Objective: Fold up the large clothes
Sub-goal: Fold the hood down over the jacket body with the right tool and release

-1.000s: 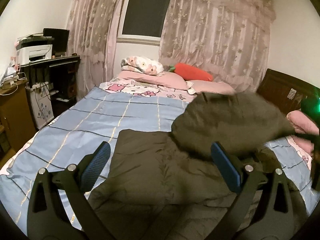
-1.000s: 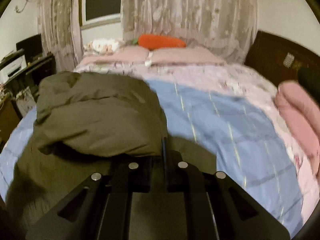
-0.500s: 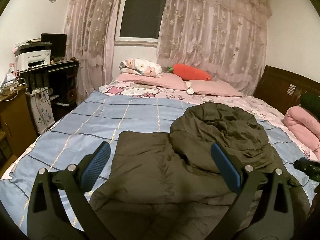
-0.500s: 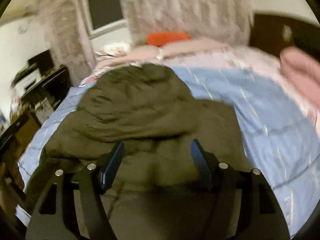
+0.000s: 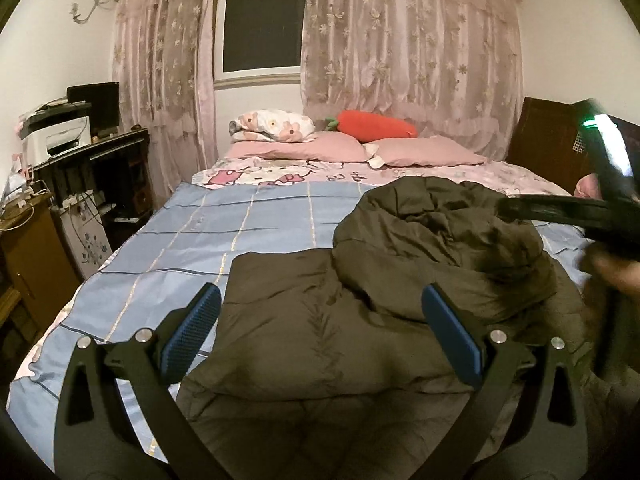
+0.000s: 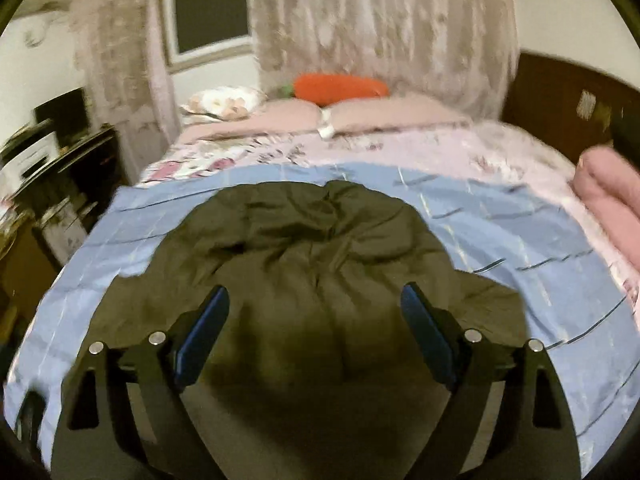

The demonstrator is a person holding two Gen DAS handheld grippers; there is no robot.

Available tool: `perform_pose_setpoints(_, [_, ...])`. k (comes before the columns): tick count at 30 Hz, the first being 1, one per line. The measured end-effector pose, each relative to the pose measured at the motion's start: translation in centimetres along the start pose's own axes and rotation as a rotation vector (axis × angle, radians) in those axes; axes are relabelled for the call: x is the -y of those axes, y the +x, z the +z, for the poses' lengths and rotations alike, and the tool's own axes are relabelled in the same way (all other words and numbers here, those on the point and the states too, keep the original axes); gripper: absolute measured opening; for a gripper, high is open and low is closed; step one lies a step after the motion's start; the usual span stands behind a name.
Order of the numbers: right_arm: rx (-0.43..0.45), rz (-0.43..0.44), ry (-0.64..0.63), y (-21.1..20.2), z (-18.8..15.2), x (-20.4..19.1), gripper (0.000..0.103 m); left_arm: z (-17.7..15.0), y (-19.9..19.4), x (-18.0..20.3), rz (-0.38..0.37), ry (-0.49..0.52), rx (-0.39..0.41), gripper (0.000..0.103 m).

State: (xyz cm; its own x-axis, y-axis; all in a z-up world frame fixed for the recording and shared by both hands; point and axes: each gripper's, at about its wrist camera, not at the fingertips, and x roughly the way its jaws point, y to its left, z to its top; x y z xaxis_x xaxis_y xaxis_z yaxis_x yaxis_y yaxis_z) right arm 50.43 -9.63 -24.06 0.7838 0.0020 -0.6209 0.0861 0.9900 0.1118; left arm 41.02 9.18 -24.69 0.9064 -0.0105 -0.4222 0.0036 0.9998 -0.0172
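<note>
Hovering above the near end of the bed, the left gripper (image 5: 320, 332) has its two blue-padded jaws spread wide, with nothing between them. Below it lies the task item, a dark olive padded jacket with a hood (image 5: 360, 312), spread on the light blue checked bedsheet (image 5: 240, 232). The jacket's hood is folded down over the body and forms a rounded mound on the side nearer the right gripper.

In the right wrist view, the right gripper (image 6: 316, 332) also stands wide apart; its jaws have just been opening, and no cloth is between the pads. The jacket lies beneath it, apart from the pads. This view is blurred. In the left wrist view, part of the right gripper's black body with a green light shows at the right edge, above the jacket.

Beyond the jacket, the blue sheet meets a pink cartoon-print sheet (image 5: 280, 172). Two pink pillows (image 5: 420, 152) lie at the head of the bed, with a floral cushion (image 5: 272, 124) and a red carrot-shaped plush (image 5: 372, 124) on them. A folded pink blanket (image 6: 612, 192) lies at the right edge. Lace curtains (image 5: 408, 40) frame a dark window (image 5: 264, 16). A dark desk with a printer (image 5: 68, 140) stands at the left.
</note>
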Motion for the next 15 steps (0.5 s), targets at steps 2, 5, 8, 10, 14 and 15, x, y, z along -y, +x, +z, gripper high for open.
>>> perform_pose_setpoints(2, [-0.052,-0.016,0.027,2.6,-0.6,-0.2,0.088,-0.1,0.0,-0.2,0.004,-0.005,0.002,0.101])
perform_pose_setpoints(5, [-0.179,0.025,0.020,5.0,-4.3,-1.3,0.088,-0.1,0.2,-0.9,0.006,-0.028,-0.001,0.101])
perform_pose_setpoints(8, [-0.187,0.019,-0.065,4.9,-8.7,-2.7,0.088,-0.1,0.3,-1.4,0.009,-0.044,-0.005,0.101])
perform_pose_setpoints(10, [-0.178,0.019,-0.078,4.4,-10.9,-2.8,0.088,-0.3,0.4,-1.6,0.009,-0.048,-0.012,0.101])
perform_pose_setpoints(14, [-0.193,0.034,-0.097,4.2,-11.6,-2.4,0.088,-0.6,0.1,-1.4,0.012,-0.029,-0.015,0.101])
perform_pose_setpoints(15, [-0.195,0.045,-0.087,4.1,-11.3,-2.1,0.088,-0.6,0.1,-1.3,0.010,-0.027,-0.015,0.101])
